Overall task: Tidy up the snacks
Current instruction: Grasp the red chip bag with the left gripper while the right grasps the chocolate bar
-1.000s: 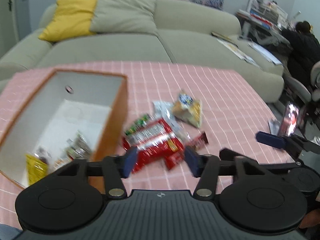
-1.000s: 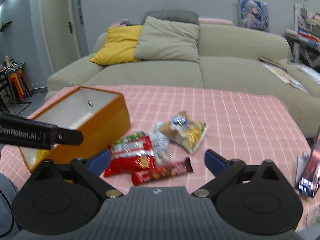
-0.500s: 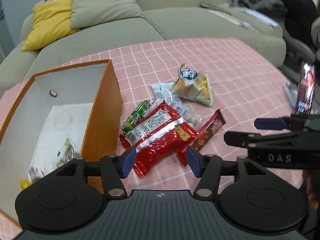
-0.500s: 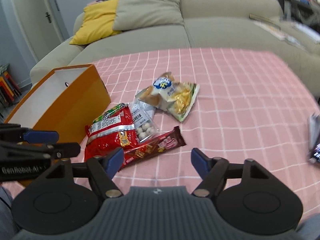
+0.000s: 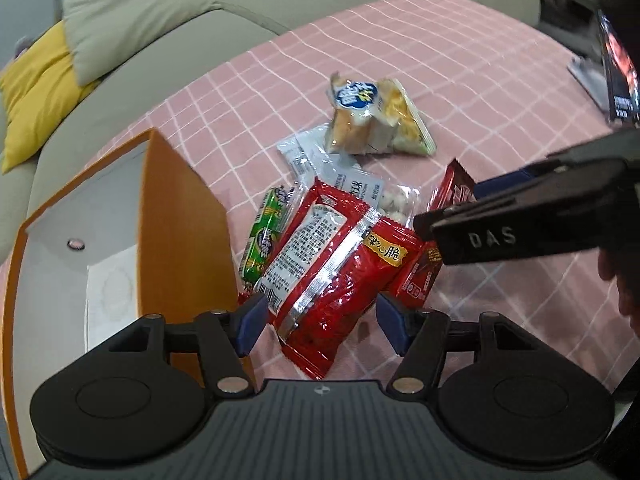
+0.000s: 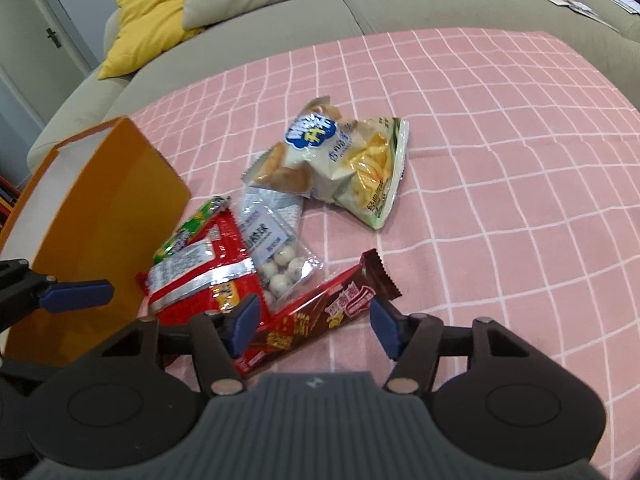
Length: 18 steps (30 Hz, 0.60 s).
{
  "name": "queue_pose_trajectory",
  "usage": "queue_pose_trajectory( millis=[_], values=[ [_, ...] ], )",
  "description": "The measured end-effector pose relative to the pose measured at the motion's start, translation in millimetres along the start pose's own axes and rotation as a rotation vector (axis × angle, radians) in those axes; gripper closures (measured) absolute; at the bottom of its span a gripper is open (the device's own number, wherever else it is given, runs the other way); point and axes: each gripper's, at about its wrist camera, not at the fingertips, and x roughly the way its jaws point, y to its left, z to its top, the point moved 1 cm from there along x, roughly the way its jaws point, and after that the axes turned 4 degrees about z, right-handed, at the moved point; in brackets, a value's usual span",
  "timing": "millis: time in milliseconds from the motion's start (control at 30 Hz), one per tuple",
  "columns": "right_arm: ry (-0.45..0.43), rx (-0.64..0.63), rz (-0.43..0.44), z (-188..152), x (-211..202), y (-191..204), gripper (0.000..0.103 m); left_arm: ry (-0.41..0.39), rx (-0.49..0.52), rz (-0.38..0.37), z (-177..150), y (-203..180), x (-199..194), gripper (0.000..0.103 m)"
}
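Observation:
A pile of snacks lies on the pink checked cloth [image 6: 500, 200] beside an orange box [image 5: 180, 232]. My left gripper [image 5: 320, 326] is open, its jaws on either side of a big red bag [image 5: 328, 264]. A green packet [image 5: 264, 236] lies left of the bag. My right gripper [image 6: 312, 328] is open, its jaws on either side of a dark red wafer bar [image 6: 320, 312]; the bar also shows in the left wrist view [image 5: 424, 276]. A clear bag of white balls [image 6: 276, 256] and a pale chips bag [image 6: 352, 164] lie beyond.
The orange box [image 6: 92, 216] stands open at the left, white inside. A beige sofa [image 6: 360, 0] with yellow and grey cushions runs behind the table. A phone [image 5: 620, 68] stands at the far right of the table.
Both grippers have moved down and forward onto the snack pile. The left now straddles the red bag, the right straddles the wafer bar. Both stay open.

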Motion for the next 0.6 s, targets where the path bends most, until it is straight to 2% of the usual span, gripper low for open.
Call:
queue_pose_trajectory(
  millis=[133, 200, 267, 433, 600],
  values=[
    [0.024, 0.021, 0.002, 3, 12, -5, 0.048, 0.013, 0.047, 0.004, 6, 0, 6, 0.026],
    [0.031, 0.004, 0.001, 4, 15, -5, 0.055, 0.017, 0.072, 0.002, 10, -3, 10, 0.024],
    [0.041, -0.033, -0.007, 5, 15, -4, 0.07, 0.022, 0.107, 0.001, 13, -6, 13, 0.023],
    [0.064, -0.086, -0.023, 3, 8, -13, 0.08, 0.057, 0.206, -0.008, 17, -17, 27, 0.021],
    [0.077, -0.113, -0.013, 0, -2, -22, 0.081, 0.078, 0.283, -0.021, 15, -24, 40, 0.015]
  ],
)
